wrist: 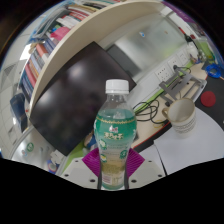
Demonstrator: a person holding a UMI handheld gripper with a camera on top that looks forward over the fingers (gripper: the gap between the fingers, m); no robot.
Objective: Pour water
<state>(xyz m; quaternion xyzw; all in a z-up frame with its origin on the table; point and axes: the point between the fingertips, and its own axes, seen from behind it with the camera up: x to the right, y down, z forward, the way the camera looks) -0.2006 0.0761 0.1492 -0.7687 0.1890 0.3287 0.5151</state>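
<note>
Between the pink pads [97, 163] at the near end of the view stands a clear plastic water bottle [115, 135], upright, with a white cap [117, 87] and a green label [114, 130]. Its base is cut off by the dark lower border, so what it rests on, if anything, cannot be told. The tongs [113, 168] themselves are nearly all hidden: only slivers of the pink pads show at either side of the bottle's lower body, lying right against it with no gap to be seen, so the tongs appear to be pinching the bottle. The fingers' outer faces and tips are out of sight. The liquid level inside the bottle is hard to make out; the lower part looks pale yellowish through the plastic.

The tongs point forward and roughly level, holding the bottle straight up in front of the scene.

Beyond the bottle lies a white table [190, 145]. On it, to the right of the bottle, sits a pale cup or bowl [182, 113], and cables [150, 108] trail between it and the bottle. A dark monitor [68, 95] stands behind and to the left, tilted in the wide lens. Above it runs a shelf of books [55, 38], their titles too small to read. Small items at the far right of the table are too blurred to name.
</note>
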